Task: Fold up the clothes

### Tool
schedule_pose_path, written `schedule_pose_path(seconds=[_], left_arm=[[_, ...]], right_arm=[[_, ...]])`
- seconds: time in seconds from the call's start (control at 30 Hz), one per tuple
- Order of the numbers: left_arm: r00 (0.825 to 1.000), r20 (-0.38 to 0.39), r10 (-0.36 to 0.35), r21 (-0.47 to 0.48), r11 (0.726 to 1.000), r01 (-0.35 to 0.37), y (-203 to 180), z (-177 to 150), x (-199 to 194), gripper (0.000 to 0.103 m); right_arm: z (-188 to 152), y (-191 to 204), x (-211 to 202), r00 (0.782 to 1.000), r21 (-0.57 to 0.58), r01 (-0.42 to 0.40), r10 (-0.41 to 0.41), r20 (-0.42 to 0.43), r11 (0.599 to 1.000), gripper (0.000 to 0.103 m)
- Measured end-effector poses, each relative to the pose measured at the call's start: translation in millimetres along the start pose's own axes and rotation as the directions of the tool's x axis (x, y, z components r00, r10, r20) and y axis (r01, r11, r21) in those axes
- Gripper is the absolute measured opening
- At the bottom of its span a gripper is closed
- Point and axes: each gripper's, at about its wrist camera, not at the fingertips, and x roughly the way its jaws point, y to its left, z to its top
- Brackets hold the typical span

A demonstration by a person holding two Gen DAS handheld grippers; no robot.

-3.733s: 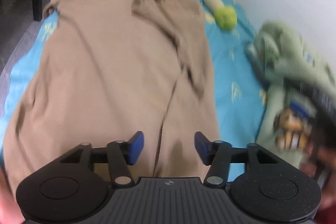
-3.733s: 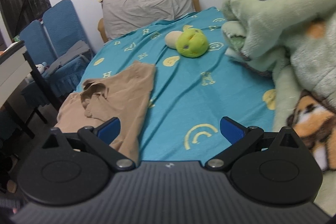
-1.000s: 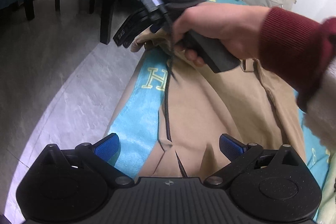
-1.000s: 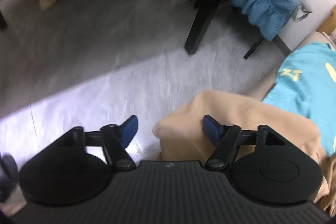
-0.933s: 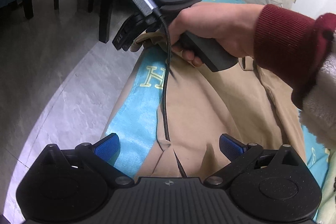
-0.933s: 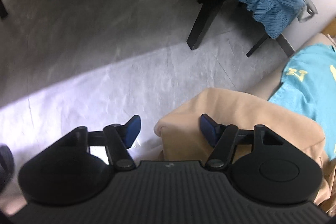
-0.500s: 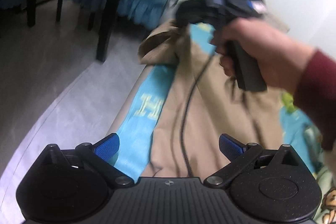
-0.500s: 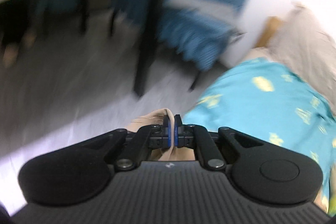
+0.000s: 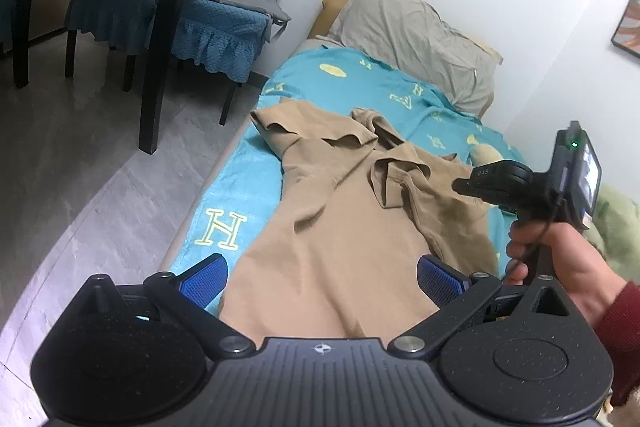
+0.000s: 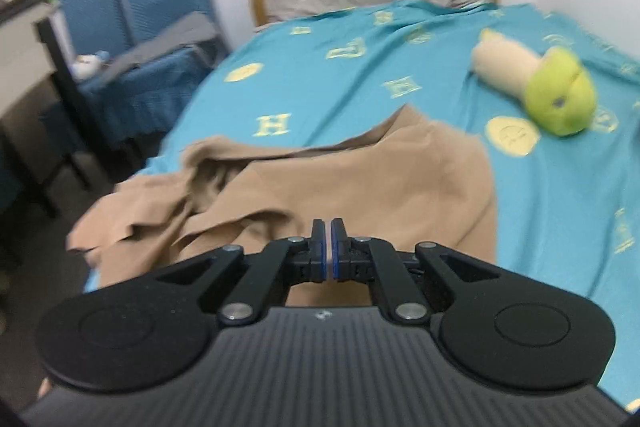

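A tan shirt (image 9: 340, 227) lies lengthwise on the turquoise bed sheet (image 9: 228, 183), collar toward the pillow, one sleeve folded in over the chest. My left gripper (image 9: 322, 277) stands open low over the shirt's lower part, blue pads on either side of it, holding nothing. A hand carries my right gripper (image 9: 460, 183) over the shirt's right shoulder. In the right wrist view its jaws (image 10: 330, 239) are shut, a pale sliver of cloth pinched between the pads, and the tan shirt (image 10: 360, 179) folds up to the fingertips.
A grey pillow (image 9: 412, 31) leans at the bed head. A green and cream plush toy (image 10: 556, 99) lies right of the shirt. Blue-covered chairs (image 9: 216, 23) and a black table leg (image 9: 160, 67) stand on the grey floor to the left. A green blanket (image 9: 612, 223) lies at far right.
The right gripper shut on the sleeve at the bed's left edge and swung it rightward across the shirt. The sleeve now lies folded inward. The left gripper stayed open.
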Motion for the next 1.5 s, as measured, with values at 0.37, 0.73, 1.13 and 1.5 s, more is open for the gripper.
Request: schedule_pose_path(seconds=[0.37,0.73,1.13,1.5], left_arm=[[0.998,-0.058,0.036,-0.034,0.999,-0.038,12,-1,15,0.102],[0.999,-0.047,0.003,-0.130,0.991,-0.009,25,-2,22,0.102],[0.984,0.107,-0.145,0.005,0.989,0.145,-6,-7,-8,0.102],[0.997,-0.012,-0.082,0.093,0.992,0.083,-22,-18,31,0.102]], right_arm=[[4,165,38,0.953,-0.404,-0.301,0.285,-0.101,0.864,0.088],[-4,212,80,0.982,-0.523,-0.182,0.177,-0.061,0.833,0.006],[68,62,2,0.963,-0.092,0.044,-0.018,0.270,0.995,0.005],[21,-11,65,0.992,0.074,0.090,-0.096,0.081,0.993,0.006]])
